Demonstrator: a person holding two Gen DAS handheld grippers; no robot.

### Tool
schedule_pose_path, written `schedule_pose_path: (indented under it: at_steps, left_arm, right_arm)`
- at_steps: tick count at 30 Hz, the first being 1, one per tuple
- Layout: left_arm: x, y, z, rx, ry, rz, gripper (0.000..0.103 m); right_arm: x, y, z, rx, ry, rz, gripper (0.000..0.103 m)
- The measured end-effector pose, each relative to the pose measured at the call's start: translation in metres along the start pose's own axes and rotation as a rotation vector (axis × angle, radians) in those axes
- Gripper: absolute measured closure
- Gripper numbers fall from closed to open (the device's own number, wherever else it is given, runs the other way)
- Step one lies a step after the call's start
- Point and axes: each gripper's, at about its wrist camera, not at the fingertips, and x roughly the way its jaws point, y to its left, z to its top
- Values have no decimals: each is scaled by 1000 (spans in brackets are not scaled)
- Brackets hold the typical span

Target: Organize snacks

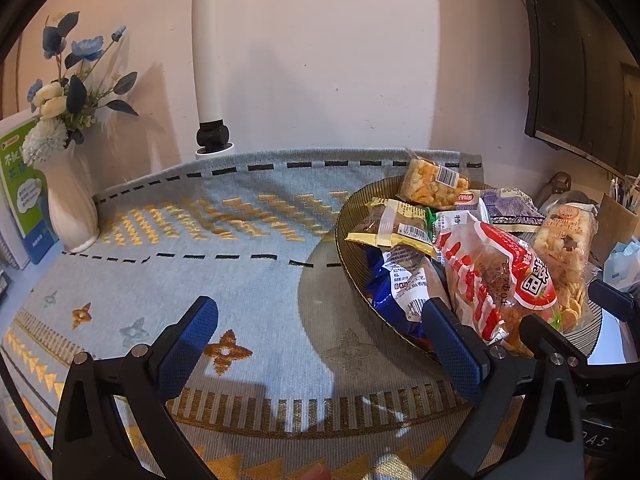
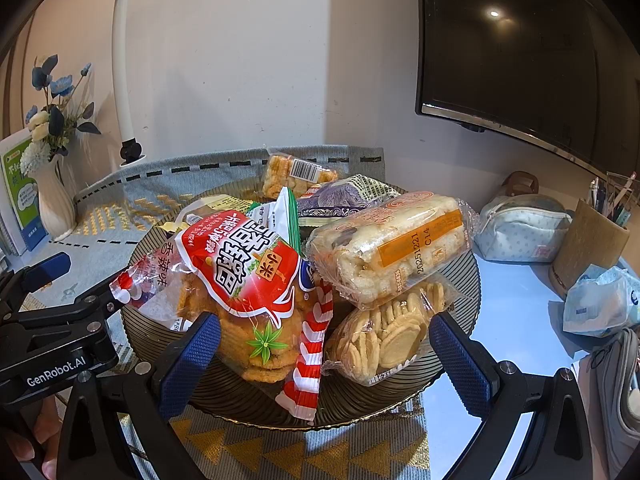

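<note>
A dark ribbed plate [image 2: 460, 280] [image 1: 348, 252] holds a pile of snack packets. A red-and-white bag of crackers [image 2: 248, 284] [image 1: 496, 280] lies on top at the front. A clear pack of puffed rice cake [image 2: 392, 244] rests on a pack of round biscuits [image 2: 384, 340]. A blue packet [image 1: 384, 292], a yellow-edged brown packet [image 1: 392, 224] and an orange rice crisp bar [image 1: 434, 182] lie further back. My left gripper [image 1: 320, 336] is open over the cloth, left of the plate. My right gripper [image 2: 324, 356] is open and empty, its jaws either side of the front packets.
A patterned blue-grey cloth [image 1: 240, 240] covers the table. A white vase of blue flowers [image 1: 68, 200] and a green book [image 1: 20, 192] stand at the left. A white lamp post [image 1: 208, 60] is at the back. A monitor [image 2: 520, 48], pouch [image 2: 524, 228] and pen holder [image 2: 592, 240] are right.
</note>
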Motion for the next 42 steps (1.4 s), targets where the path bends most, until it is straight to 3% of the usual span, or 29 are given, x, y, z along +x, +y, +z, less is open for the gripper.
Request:
schedule_pose_path:
  at_steps: [42]
  left_arm:
    - [3, -3, -2, -22, 17, 16, 1]
  right_arm:
    - [2, -1, 1, -2, -1, 2, 0]
